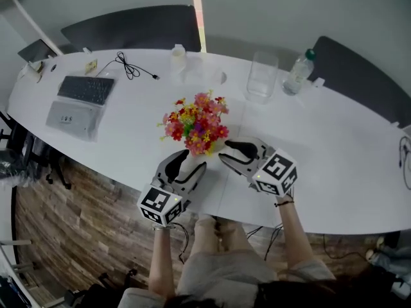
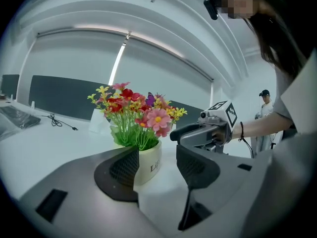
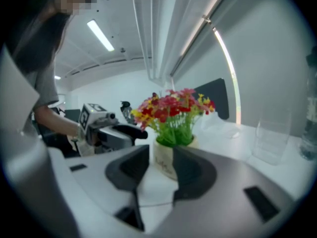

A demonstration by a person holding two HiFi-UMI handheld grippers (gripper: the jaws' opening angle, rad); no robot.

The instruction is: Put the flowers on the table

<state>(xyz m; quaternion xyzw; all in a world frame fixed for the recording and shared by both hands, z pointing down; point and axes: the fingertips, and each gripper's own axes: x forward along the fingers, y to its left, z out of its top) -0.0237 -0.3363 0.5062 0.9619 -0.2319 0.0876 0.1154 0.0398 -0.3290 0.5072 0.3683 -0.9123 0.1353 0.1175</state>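
Both grey hand-held grippers (image 1: 194, 163) (image 1: 232, 150) carry black-white marker cubes (image 1: 159, 205).

Grey keyboard (image 1: 85, 89), black cable (image 1: 131, 68), clear glass container (image 1: 262, 77), green-capped bottle (image 1: 299, 72), dark chair (image 1: 135, 27)

The flowers (image 1: 196, 130) are being flanked near the desk's (image 1: 334, 146) near edge by the left gripper (image 1: 192, 161) and right gripper (image 1: 223, 154). The keyboard (image 1: 85, 89) is being carried toward the left end, cable (image 1: 131, 68) behind it, with glass (image 1: 262, 77) and bottle (image 1: 299, 71) along the far edge.

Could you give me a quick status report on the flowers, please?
Left gripper and right gripper flank the flower pot, jaws apart, no grip. Pot upright on the table. Nothing in the way.
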